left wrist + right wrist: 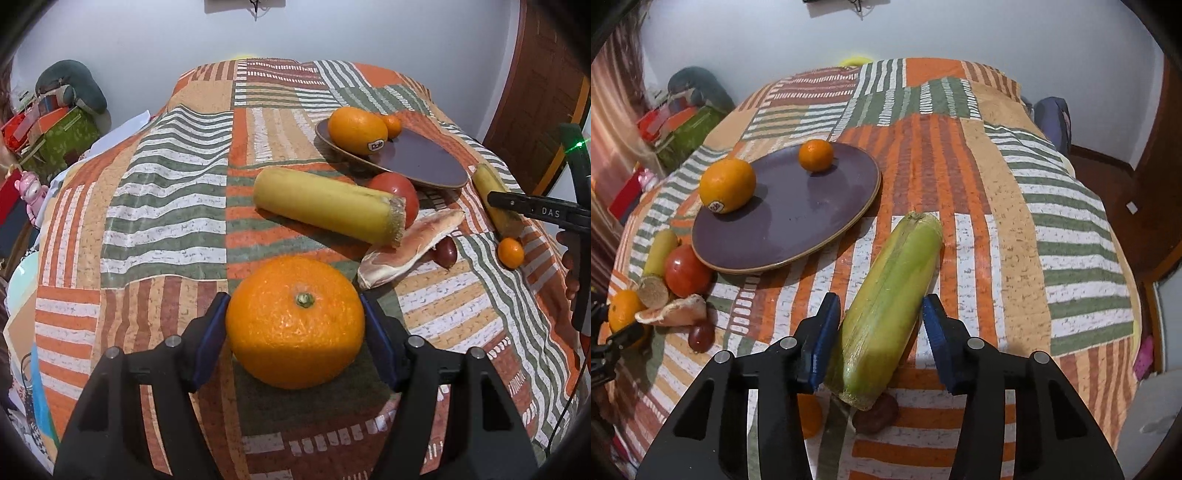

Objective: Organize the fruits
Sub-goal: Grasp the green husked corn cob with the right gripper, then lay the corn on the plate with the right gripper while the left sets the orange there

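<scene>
My left gripper (295, 325) is closed on a large orange (295, 321) that rests on the striped cloth. A purple plate (417, 155) beyond holds a big orange with a sticker (356, 129) and a small mandarin (391, 124). In the right wrist view my right gripper (881, 332) is open around a green corn cob (890, 306) lying on the cloth; the left pad touches it, the right pad stands apart. The plate (786, 218) is to its upper left, with the big orange (727, 184) and the mandarin (815, 155) on it.
A yellow corn cob (325, 205), a tomato (400, 192), a grapefruit peel (406, 247) and a grape (445, 251) lie between my left gripper and the plate. A small mandarin (510, 252) lies at right. Boxes (48, 133) stand off the table's left edge.
</scene>
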A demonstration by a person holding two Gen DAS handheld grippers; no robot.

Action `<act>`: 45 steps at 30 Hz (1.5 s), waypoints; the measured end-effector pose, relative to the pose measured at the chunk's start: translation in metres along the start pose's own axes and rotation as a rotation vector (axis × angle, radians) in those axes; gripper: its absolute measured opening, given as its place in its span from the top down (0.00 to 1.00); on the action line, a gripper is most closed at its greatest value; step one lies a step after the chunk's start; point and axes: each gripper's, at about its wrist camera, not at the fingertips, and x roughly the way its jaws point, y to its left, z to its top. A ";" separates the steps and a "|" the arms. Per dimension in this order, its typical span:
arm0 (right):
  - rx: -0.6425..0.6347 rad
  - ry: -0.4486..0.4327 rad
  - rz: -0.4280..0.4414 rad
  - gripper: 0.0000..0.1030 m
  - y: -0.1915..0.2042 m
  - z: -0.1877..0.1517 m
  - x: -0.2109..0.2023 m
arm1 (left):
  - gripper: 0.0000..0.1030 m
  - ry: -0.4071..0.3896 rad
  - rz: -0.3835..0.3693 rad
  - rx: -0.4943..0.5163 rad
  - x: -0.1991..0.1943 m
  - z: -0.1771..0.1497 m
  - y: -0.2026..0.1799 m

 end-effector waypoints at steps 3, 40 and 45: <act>-0.020 0.011 -0.019 0.55 0.004 0.005 0.007 | 0.34 0.003 -0.005 -0.015 -0.001 0.001 0.002; -0.064 -0.194 0.056 0.68 0.012 0.035 -0.054 | 0.34 -0.119 -0.107 -0.023 0.003 0.112 -0.061; -0.072 -0.176 0.091 0.68 0.017 0.040 -0.041 | 0.34 -0.083 -0.121 -0.010 0.025 0.120 -0.070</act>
